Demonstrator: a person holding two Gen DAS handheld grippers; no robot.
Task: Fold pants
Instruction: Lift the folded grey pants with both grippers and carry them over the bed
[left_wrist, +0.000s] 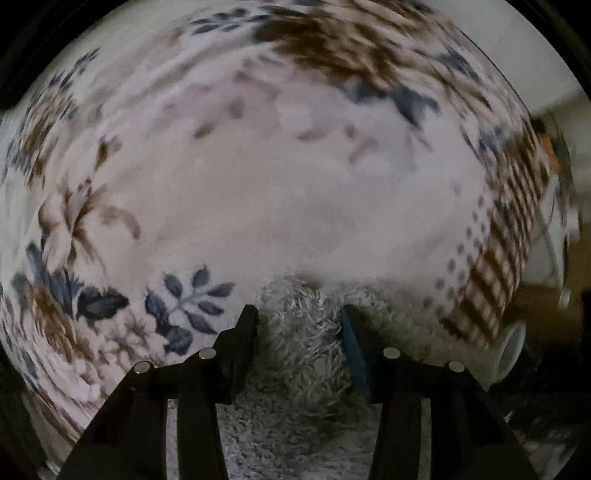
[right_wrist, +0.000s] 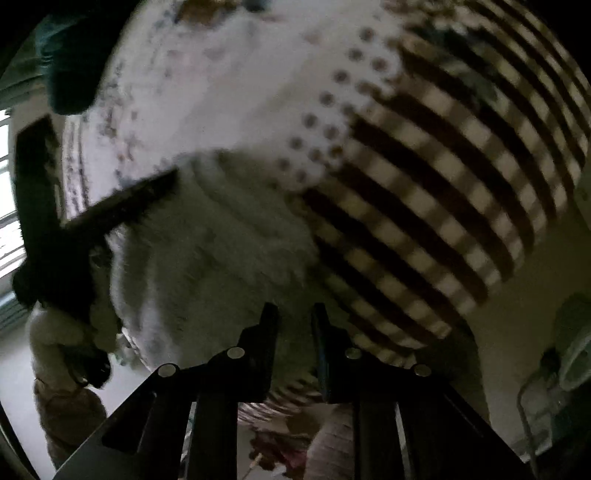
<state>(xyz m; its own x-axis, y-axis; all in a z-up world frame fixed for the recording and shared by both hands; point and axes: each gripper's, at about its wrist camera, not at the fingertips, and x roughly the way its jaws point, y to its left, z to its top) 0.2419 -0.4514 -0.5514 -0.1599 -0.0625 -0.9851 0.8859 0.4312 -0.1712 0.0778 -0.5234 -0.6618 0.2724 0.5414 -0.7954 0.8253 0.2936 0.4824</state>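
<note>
The pants (left_wrist: 306, 354) are pale grey and fluffy. In the left wrist view they lie bunched on a flower-patterned bedspread (left_wrist: 258, 192). My left gripper (left_wrist: 299, 314) is open, its jaws standing wide on either side of a fluffy fold. In the right wrist view the pants (right_wrist: 207, 251) lie left of centre. My right gripper (right_wrist: 294, 314) sits at their near edge with a narrow gap between its jaws; whether fabric is pinched there is not visible. The left gripper's fingers (right_wrist: 122, 206) show dark over the pants at the left. Both views are blurred.
The bedspread has a brown-and-white striped border (right_wrist: 443, 192) with a dotted band, ending at the bed's edge (left_wrist: 491, 302). A white cylinder (left_wrist: 511, 347) and cables lie beyond the edge. A fan-like object (right_wrist: 572, 354) stands at the right. A window (right_wrist: 7, 206) is at the left.
</note>
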